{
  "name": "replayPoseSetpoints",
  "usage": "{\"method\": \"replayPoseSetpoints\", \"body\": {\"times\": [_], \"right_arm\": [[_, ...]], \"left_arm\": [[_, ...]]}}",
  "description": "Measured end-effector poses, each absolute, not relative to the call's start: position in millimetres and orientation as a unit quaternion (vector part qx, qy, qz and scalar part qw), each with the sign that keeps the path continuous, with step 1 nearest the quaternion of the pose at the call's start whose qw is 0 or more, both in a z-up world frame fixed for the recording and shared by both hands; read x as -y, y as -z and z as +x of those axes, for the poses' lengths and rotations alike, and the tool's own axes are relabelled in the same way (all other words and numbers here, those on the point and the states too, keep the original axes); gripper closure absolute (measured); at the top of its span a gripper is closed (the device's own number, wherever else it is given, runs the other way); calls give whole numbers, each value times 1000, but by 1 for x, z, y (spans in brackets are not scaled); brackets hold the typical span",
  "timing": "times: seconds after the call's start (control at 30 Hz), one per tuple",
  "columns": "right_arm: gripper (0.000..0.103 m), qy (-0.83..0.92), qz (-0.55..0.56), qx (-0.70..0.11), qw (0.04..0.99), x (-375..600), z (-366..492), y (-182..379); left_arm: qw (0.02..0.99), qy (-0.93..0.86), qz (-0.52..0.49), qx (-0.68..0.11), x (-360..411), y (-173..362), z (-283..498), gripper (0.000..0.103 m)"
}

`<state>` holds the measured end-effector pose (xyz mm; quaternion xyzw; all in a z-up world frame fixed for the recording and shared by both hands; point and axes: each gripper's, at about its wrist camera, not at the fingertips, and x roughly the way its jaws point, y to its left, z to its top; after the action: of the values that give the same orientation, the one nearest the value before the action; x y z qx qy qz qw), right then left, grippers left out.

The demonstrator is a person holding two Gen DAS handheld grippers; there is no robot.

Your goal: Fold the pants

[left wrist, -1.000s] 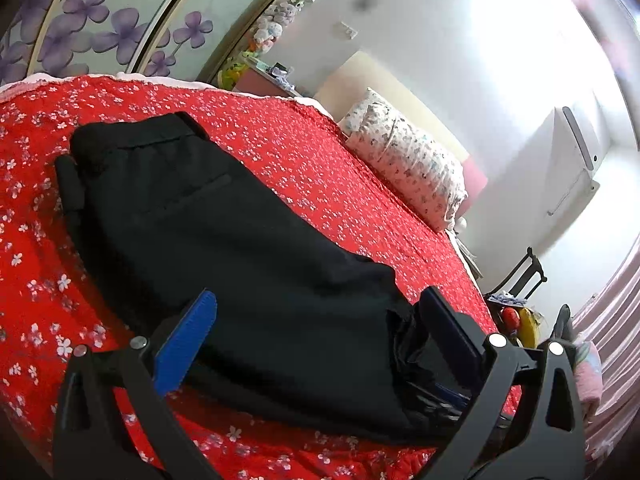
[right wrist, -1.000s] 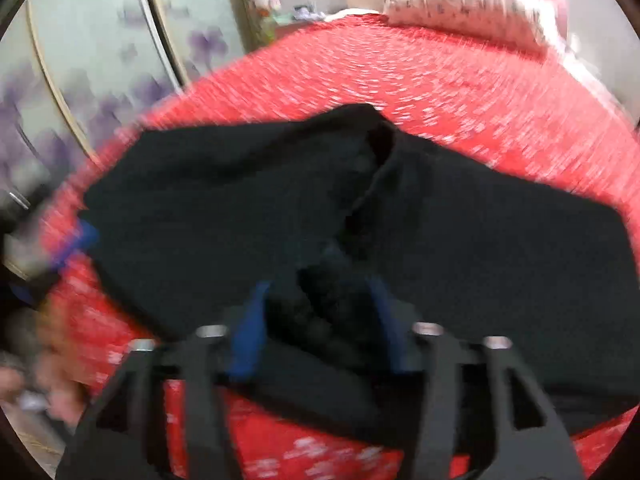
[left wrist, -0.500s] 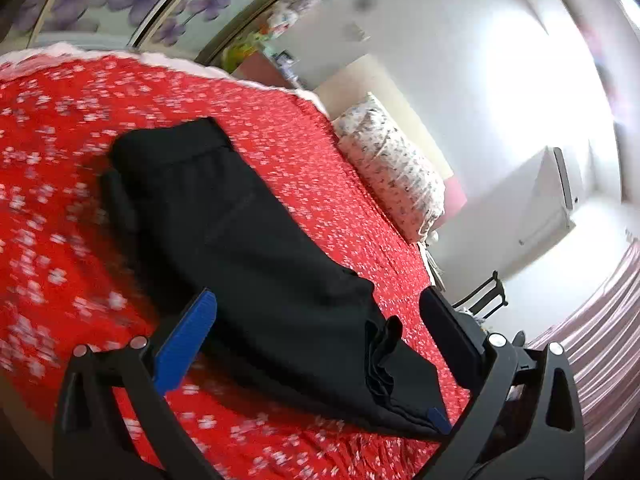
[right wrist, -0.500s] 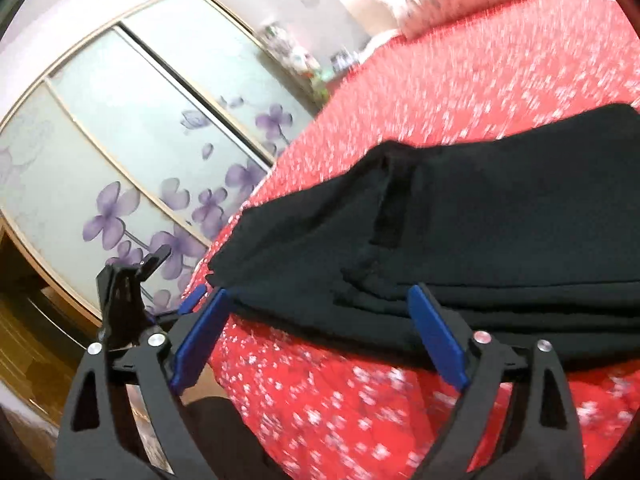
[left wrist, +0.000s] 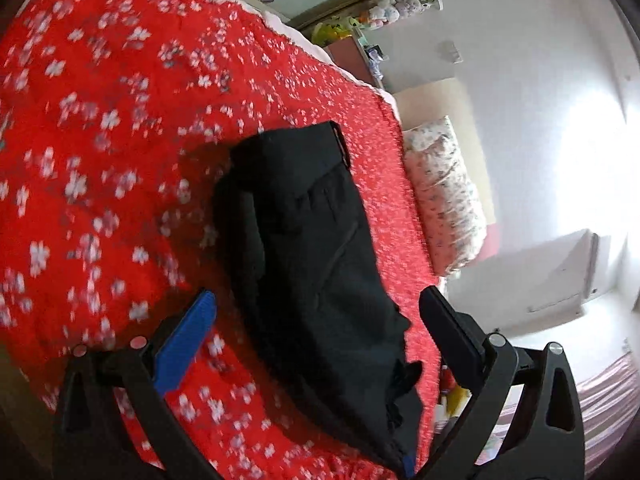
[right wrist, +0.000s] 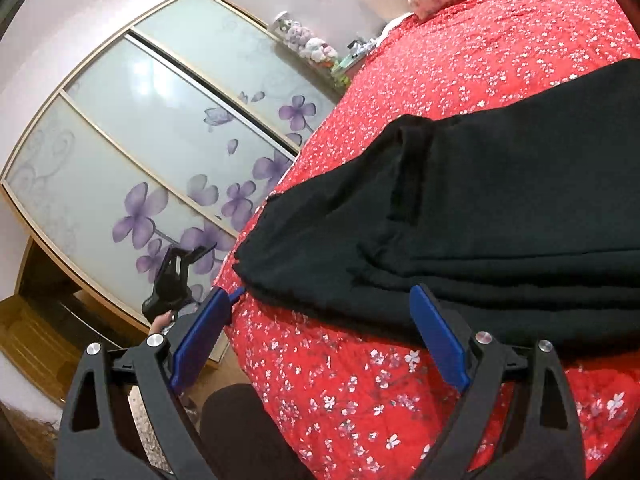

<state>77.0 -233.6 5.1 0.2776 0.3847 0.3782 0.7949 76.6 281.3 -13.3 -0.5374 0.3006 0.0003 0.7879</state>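
Note:
The black pants (left wrist: 312,248) lie folded into a long strip on the red flowered bedspread (left wrist: 100,140). My left gripper (left wrist: 316,296) hovers over their near end, open, one blue pad and one dark finger wide apart with nothing pinched. In the right wrist view the pants (right wrist: 500,208) fill the right side, layered edges toward me. My right gripper (right wrist: 320,294) stands open just short of that edge, above the bedspread (right wrist: 360,380), both blue pads bare. The left gripper (right wrist: 192,250) also shows there, held by a hand (right wrist: 160,322) off the bed's corner.
A flowered pillow (left wrist: 444,200) lies at the head of the bed. Sliding wardrobe doors (right wrist: 140,128) with purple flowers stand close along the bed's side. A dark-clothed leg (right wrist: 240,432) is by the bed edge. Clutter sits on the floor (left wrist: 452,396) past the pants.
The right gripper let go of the bunched pants fabric, opened and drew back toward the bed's edge. The left gripper pulled away from the pants and rolled, so the view is tilted.

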Motion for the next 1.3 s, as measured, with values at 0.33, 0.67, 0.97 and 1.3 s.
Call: {"method": "replayPoseSetpoints", "body": {"times": [0.33, 0.67, 0.97, 1.3], "right_arm": [[10, -375, 278, -388, 795, 236, 76, 0], [9, -383, 275, -393, 790, 233, 78, 2], [9, -383, 273, -394, 789, 230, 80, 4], [9, -385, 289, -384, 788, 238, 77, 0]], "left_arm": [[827, 8, -471, -305, -275, -22, 107, 6], [813, -21, -476, -334, -276, 6, 113, 20], [805, -33, -489, -336, -267, 14, 125, 32], [814, -79, -448, -361, -265, 13, 127, 82]]}}
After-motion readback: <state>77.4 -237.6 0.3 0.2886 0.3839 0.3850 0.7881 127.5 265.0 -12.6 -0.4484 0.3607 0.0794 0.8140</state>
